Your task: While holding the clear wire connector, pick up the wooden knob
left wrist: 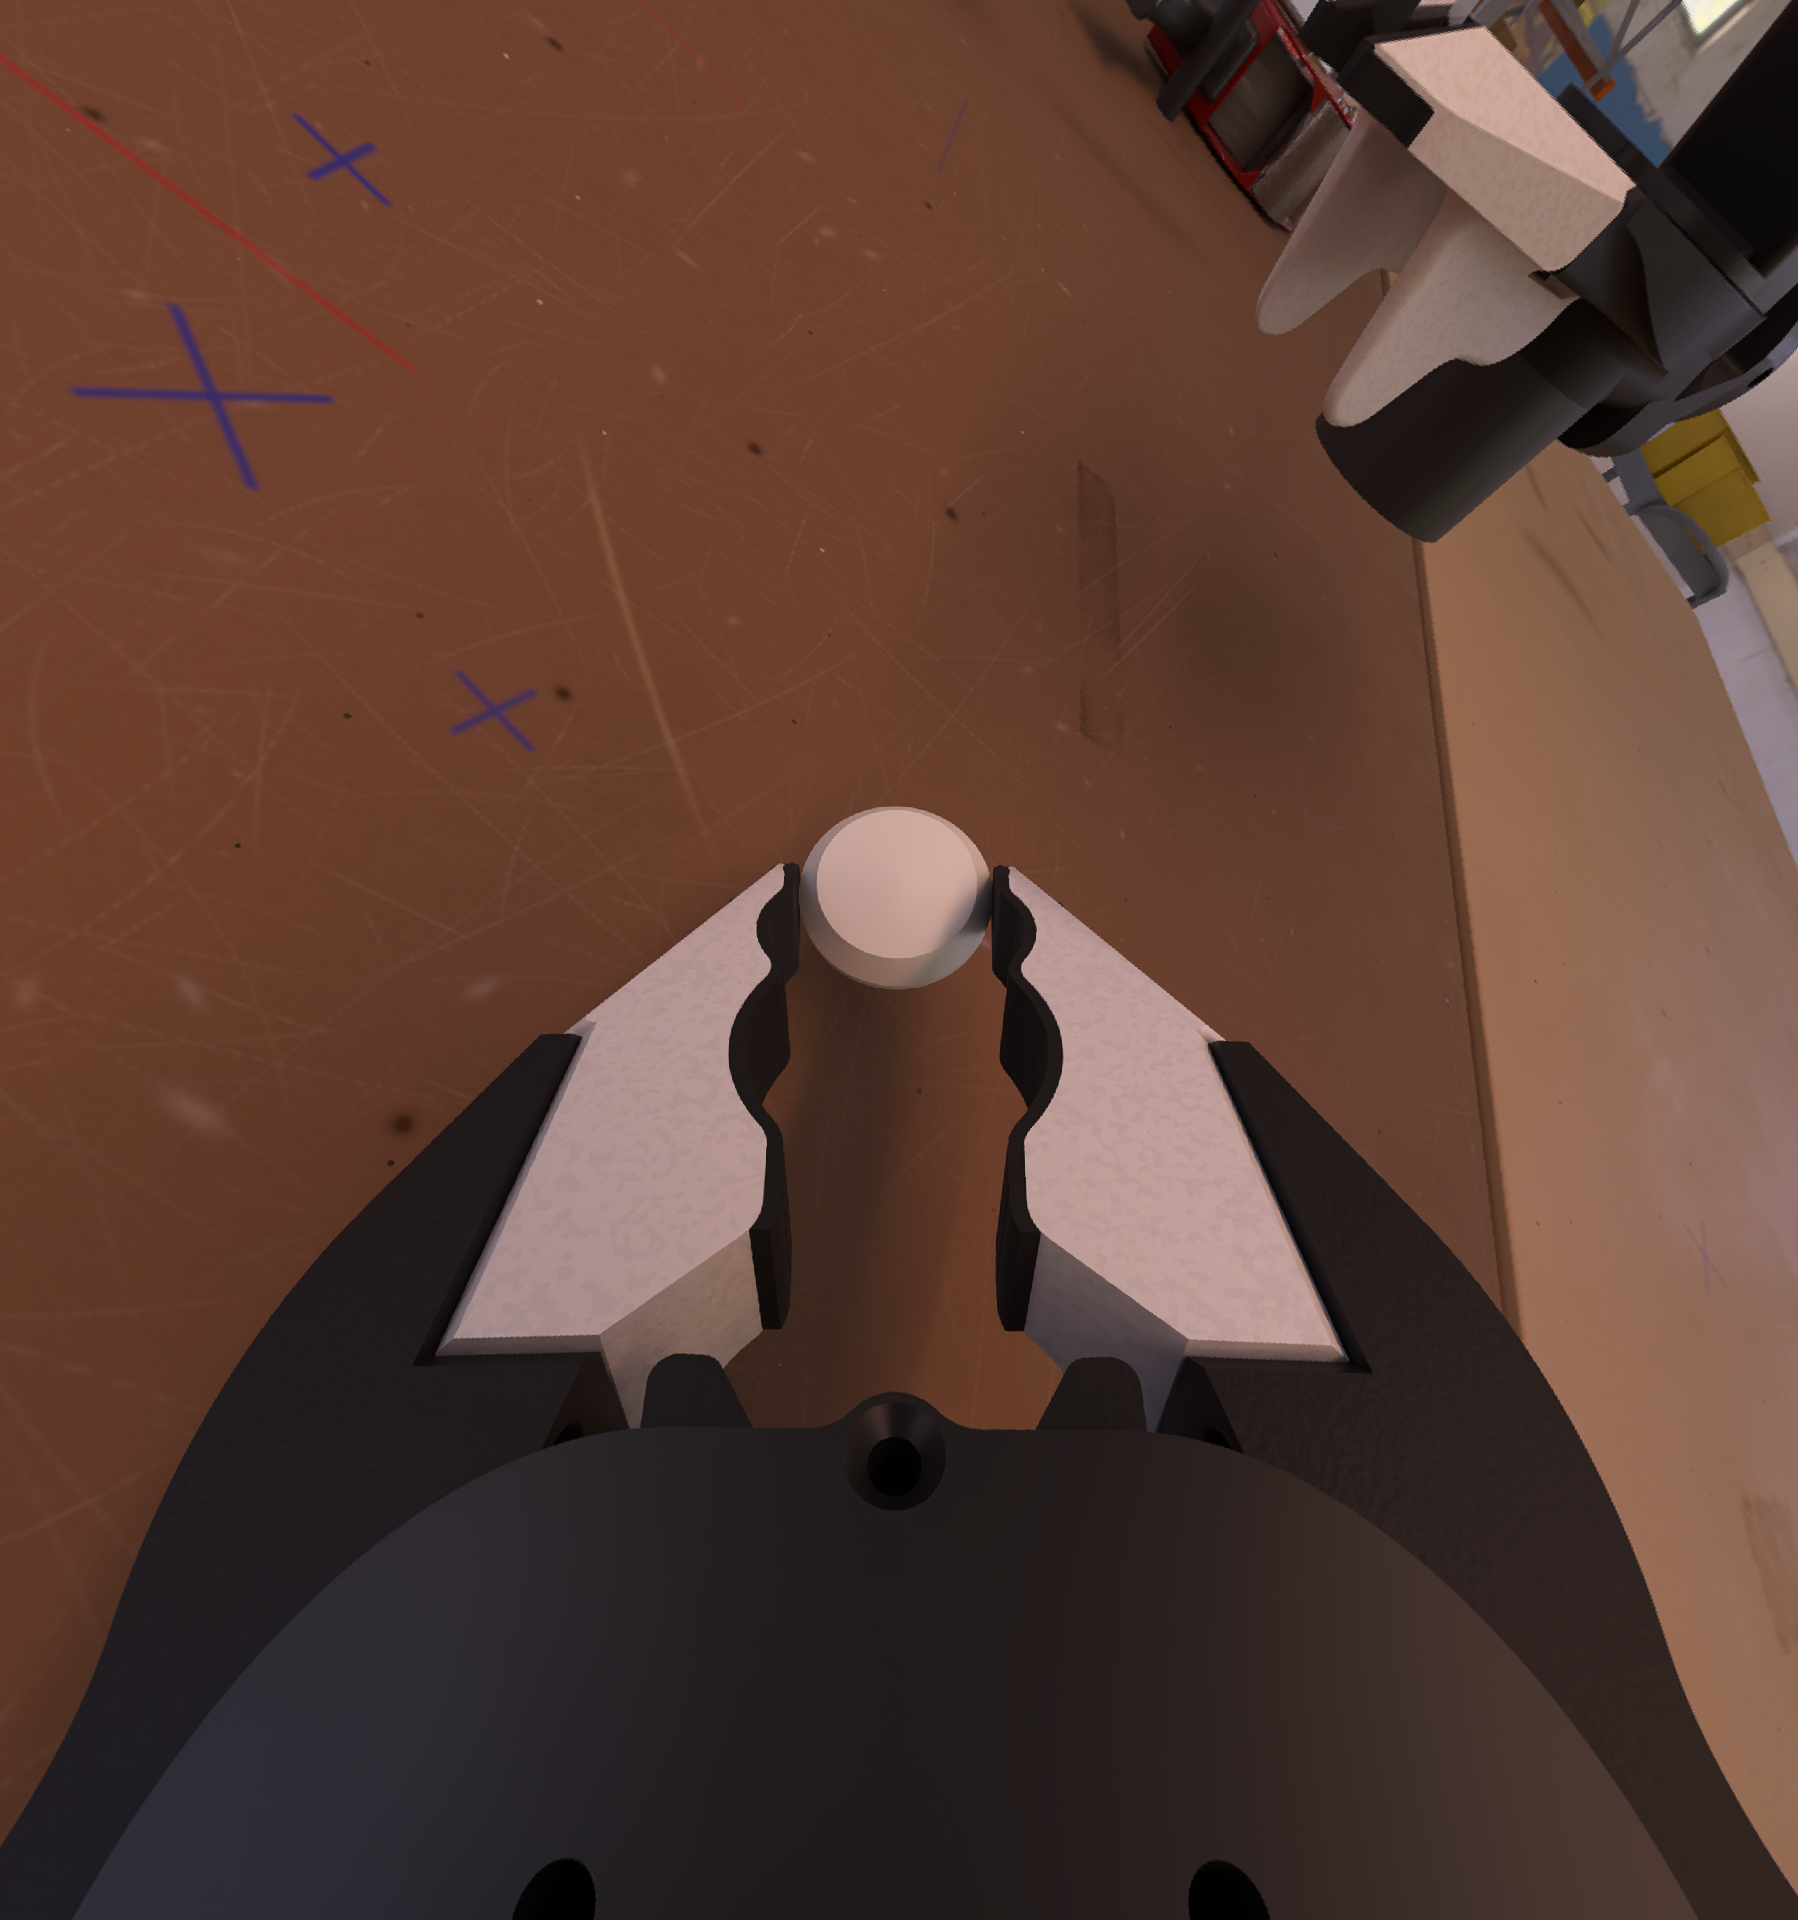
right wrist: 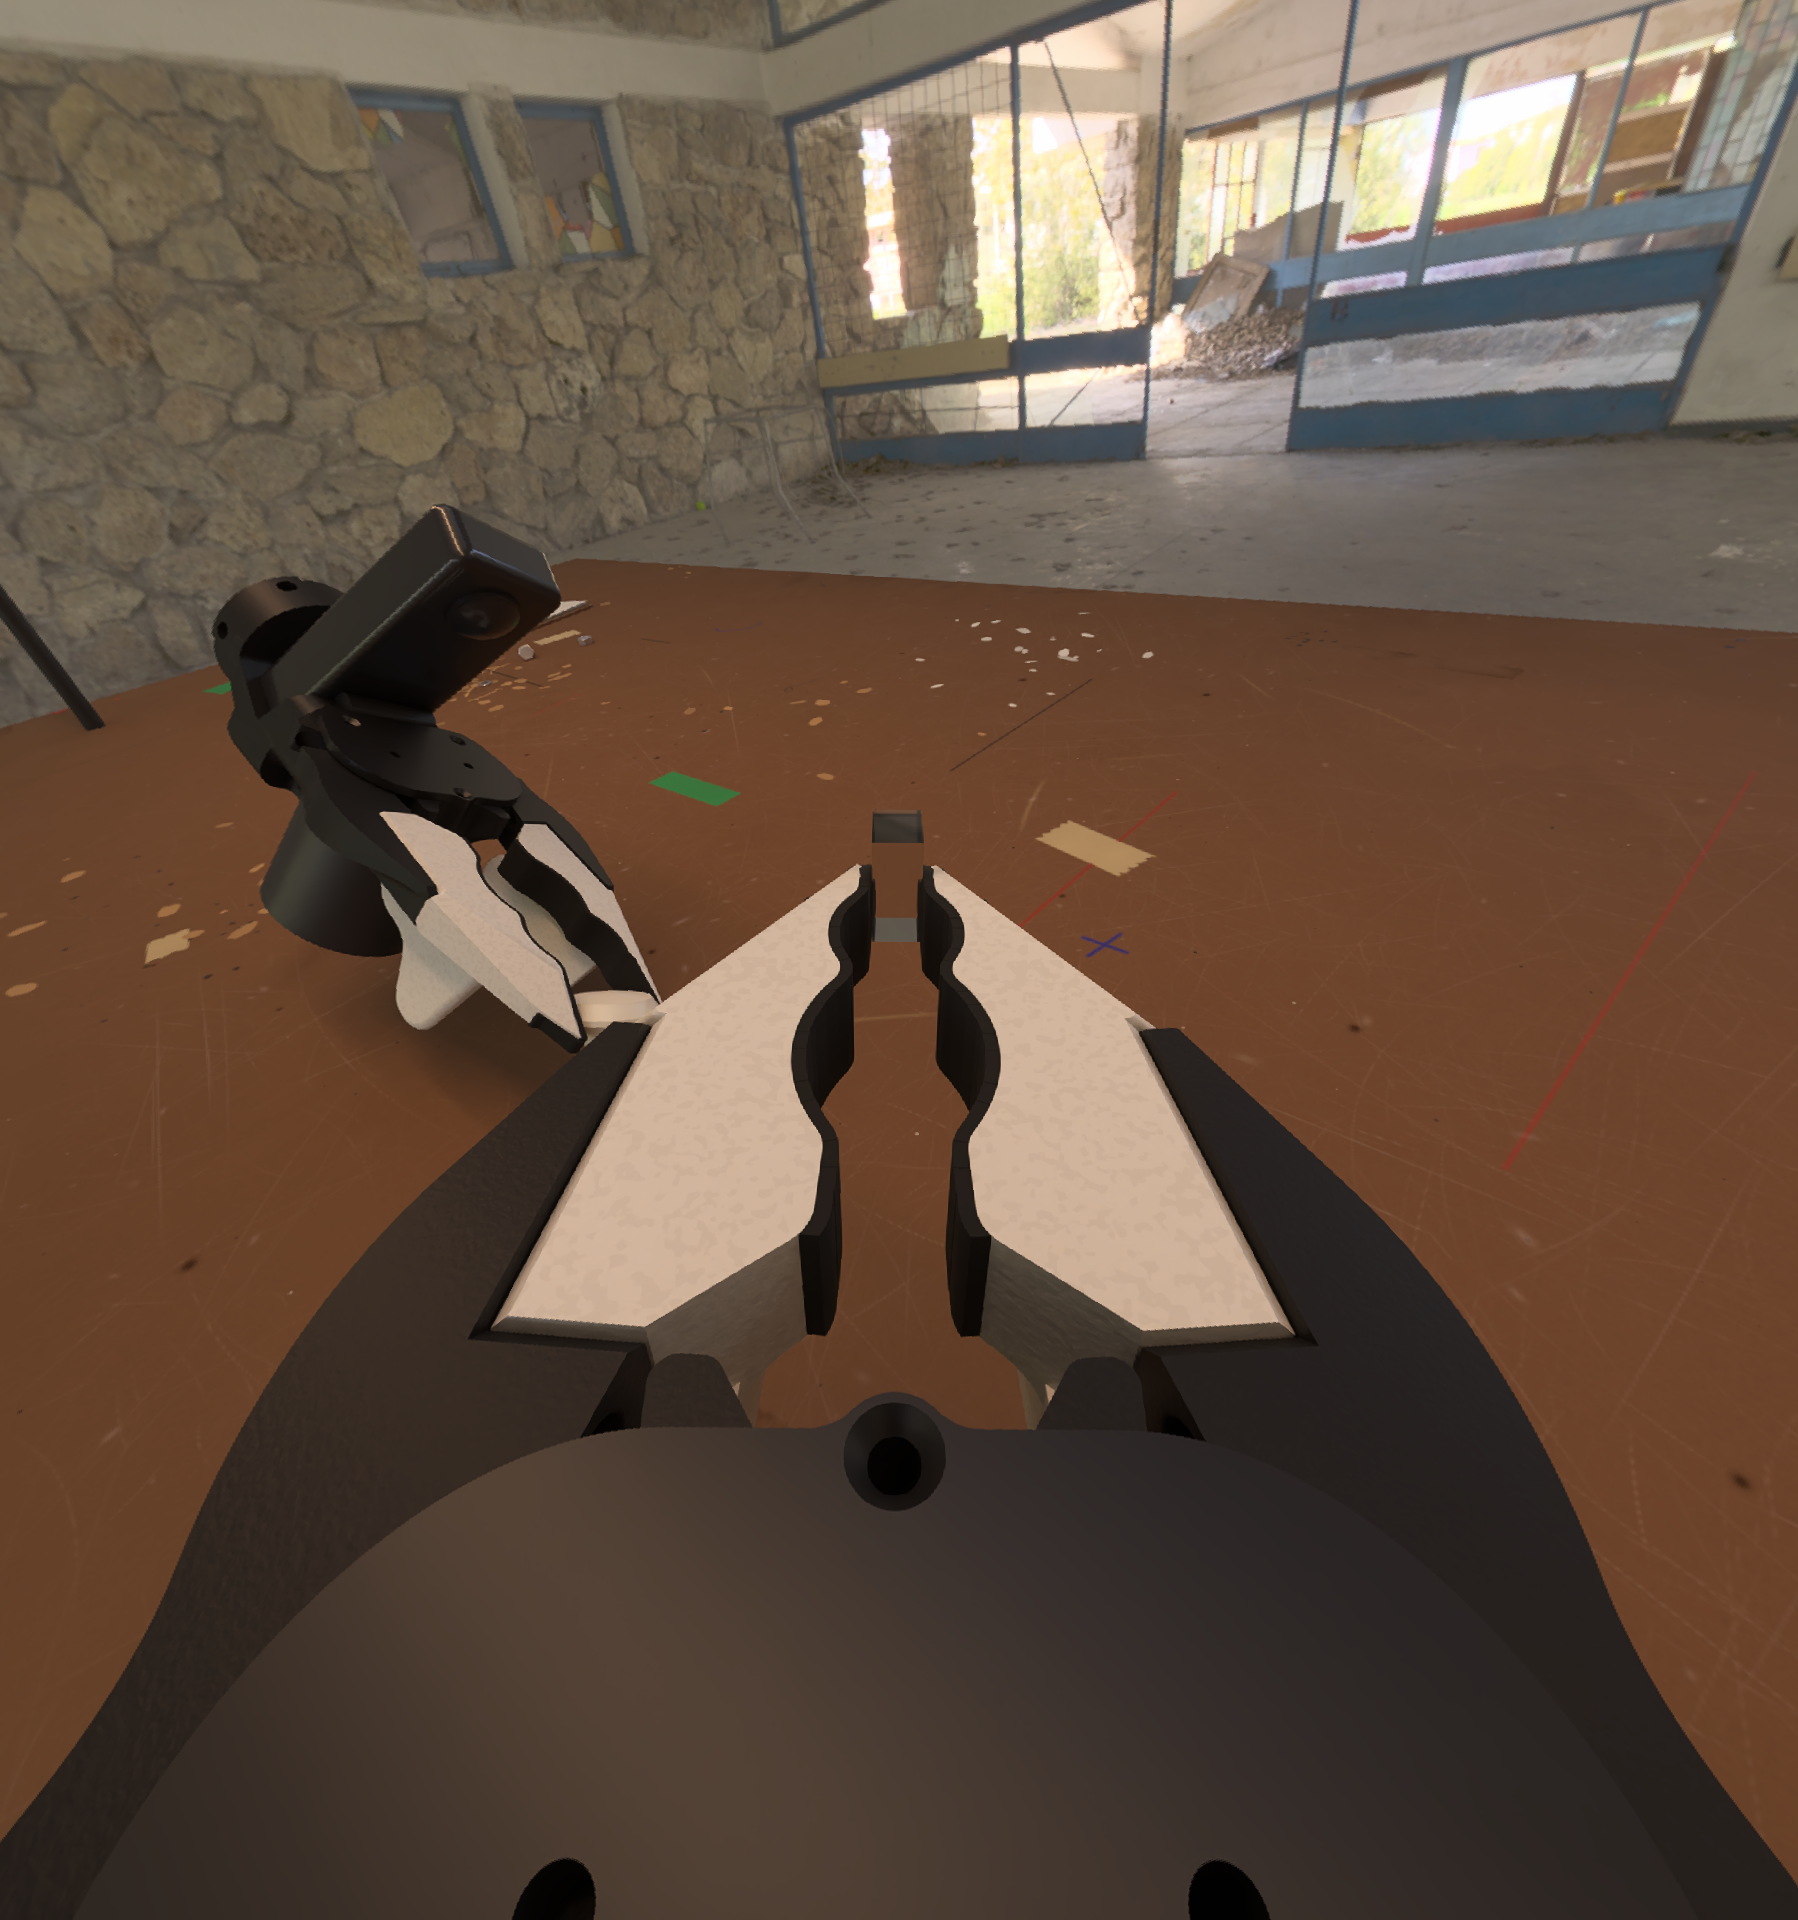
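The wooden knob (left wrist: 895, 899) is a pale round cap low over the brown table (left wrist: 562, 520). My left gripper (left wrist: 895, 883) is shut on it, a fingertip touching each side. In the right wrist view the left gripper (right wrist: 610, 1020) tilts down to the table with the knob (right wrist: 616, 1004) at its tips. My right gripper (right wrist: 895, 883) is shut on the clear wire connector (right wrist: 895, 831), a small see-through block with grey ends, held above the table. The right gripper (left wrist: 1321, 353) also shows at the upper right of the left wrist view; the connector is not visible there.
Blue crosses (left wrist: 211, 397) and a red line mark the table. The table's edge (left wrist: 1425, 727) runs close on the right of the left wrist view. Green tape (right wrist: 695, 788) and tan tape (right wrist: 1094, 844) lie ahead of the right gripper. A stone wall and glazed doors stand beyond.
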You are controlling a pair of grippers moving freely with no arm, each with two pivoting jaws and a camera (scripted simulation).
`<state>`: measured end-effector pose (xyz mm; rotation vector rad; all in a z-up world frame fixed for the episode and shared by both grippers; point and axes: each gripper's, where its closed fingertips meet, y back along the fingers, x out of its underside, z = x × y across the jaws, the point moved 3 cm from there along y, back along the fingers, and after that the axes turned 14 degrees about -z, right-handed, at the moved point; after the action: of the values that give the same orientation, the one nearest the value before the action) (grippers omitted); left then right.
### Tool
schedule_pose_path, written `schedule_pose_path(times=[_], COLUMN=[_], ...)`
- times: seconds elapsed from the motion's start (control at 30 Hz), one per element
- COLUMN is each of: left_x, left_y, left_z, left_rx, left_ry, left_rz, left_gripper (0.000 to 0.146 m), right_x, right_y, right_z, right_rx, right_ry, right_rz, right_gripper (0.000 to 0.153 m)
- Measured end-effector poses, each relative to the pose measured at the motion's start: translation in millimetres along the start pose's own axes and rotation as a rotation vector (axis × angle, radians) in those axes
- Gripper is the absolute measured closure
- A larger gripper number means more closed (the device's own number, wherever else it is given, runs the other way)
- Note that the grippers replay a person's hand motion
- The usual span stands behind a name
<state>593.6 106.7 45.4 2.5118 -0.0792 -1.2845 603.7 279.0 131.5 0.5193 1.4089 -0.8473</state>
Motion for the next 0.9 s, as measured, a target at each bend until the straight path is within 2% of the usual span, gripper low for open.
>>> schedule_pose_path(times=[0.9], left_x=[-0.6], left_y=[0.5], left_z=[0.1], left_rx=[0.009], left_ry=[0.027], left_rz=[-0.004], left_gripper=[0.109], right_x=[3.2], right_y=[-0.6], right_z=[-0.7], right_rx=[-0.010], right_ry=[-0.014], right_rz=[0.013], right_gripper=[0.145])
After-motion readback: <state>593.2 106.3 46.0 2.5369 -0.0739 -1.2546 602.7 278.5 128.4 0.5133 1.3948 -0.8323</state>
